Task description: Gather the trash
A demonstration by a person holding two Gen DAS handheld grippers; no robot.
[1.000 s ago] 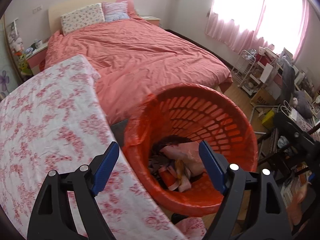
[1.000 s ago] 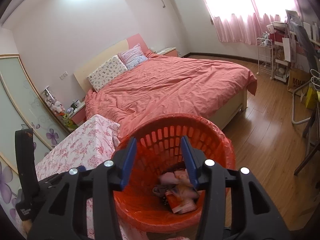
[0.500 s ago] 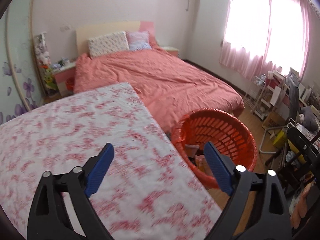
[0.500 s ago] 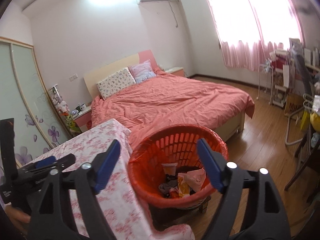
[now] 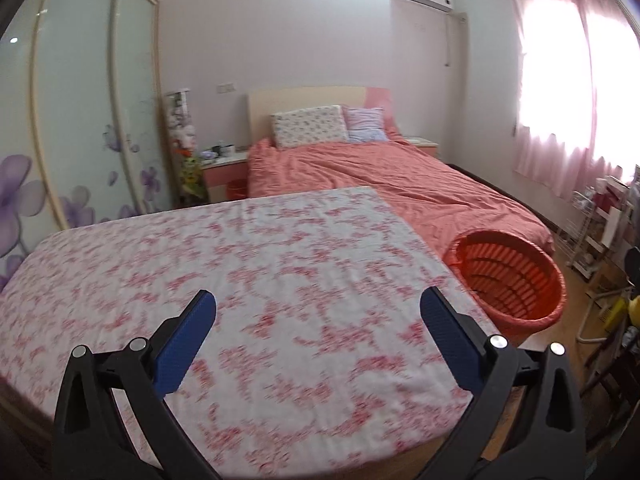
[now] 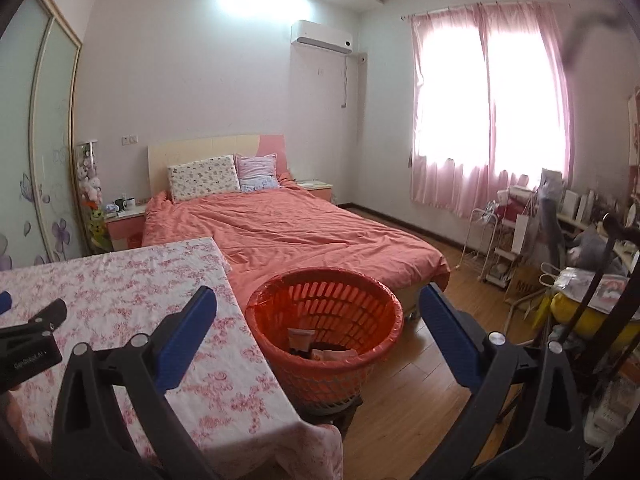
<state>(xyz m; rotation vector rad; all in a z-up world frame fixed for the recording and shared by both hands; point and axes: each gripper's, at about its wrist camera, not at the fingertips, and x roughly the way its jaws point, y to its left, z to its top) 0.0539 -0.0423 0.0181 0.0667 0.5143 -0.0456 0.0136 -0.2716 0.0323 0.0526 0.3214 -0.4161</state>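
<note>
We've got both sets of tongs spreading wide, nothing between them: left gripper (image 5: 316,316) over the floral tablecloth (image 5: 248,280), right gripper (image 6: 318,312) facing the orange basket (image 6: 324,320) beside the table, trash (image 6: 320,350) sitting inside

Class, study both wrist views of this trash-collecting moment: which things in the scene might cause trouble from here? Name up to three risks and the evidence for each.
1. The orange basket stands raised on a dark stand tight against the floral-cloth table; a knock might tip it and spill its trash.
2. The left gripper and right gripper, both empty with jaws opening, are close together; they could collide.
3. The loose cloth could snag on a finger.
</note>
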